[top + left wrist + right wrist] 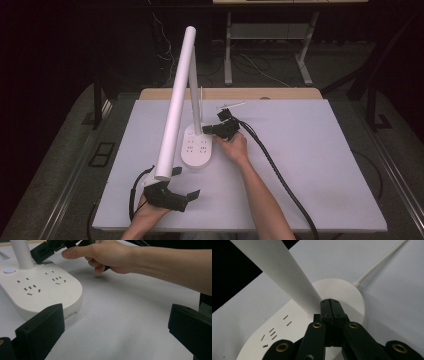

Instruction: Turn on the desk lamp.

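Right gripper view: the right gripper (330,305) is seen with fingers pressed together, empty, at the lamp base (294,322) on the worktop (310,165); the left gripper (186,182) is held wide open, empty.

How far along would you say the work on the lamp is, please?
Done: the lamp stands unfolded, and a blue light glows on its base. In hand: the shut right tongs rest on the base by the post. Left: the open left tongs wait nearby.

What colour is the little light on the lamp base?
Blue; the little light shows best in the left gripper view.
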`<action>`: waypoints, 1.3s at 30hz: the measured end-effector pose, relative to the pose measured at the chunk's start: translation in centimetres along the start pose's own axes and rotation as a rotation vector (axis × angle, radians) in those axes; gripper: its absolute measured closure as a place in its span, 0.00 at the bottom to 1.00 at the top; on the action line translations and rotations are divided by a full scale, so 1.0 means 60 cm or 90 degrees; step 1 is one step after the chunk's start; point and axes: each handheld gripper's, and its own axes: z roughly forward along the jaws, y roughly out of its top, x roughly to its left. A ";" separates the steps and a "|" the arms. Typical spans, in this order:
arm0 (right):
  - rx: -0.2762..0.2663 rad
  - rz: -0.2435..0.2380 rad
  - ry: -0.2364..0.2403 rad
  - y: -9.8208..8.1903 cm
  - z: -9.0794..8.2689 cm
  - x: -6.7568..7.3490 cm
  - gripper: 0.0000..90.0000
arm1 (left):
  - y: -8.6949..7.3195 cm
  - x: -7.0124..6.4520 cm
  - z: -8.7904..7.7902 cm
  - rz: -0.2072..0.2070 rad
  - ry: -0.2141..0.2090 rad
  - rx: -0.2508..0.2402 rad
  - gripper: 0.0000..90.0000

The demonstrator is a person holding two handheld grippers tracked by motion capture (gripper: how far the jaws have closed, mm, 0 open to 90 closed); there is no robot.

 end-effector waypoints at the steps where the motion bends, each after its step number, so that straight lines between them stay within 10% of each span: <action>1: -0.005 0.006 0.002 -0.002 0.000 -0.001 1.00 | 0.000 0.000 0.000 0.000 0.001 0.001 0.00; 21: 0.016 -0.037 -0.019 0.010 -0.020 0.009 1.00 | 0.000 0.001 0.000 0.001 0.000 -0.001 0.00; 39: 0.028 -0.090 -0.033 0.023 -0.106 0.022 1.00 | -0.001 0.000 0.002 0.005 -0.001 0.004 0.00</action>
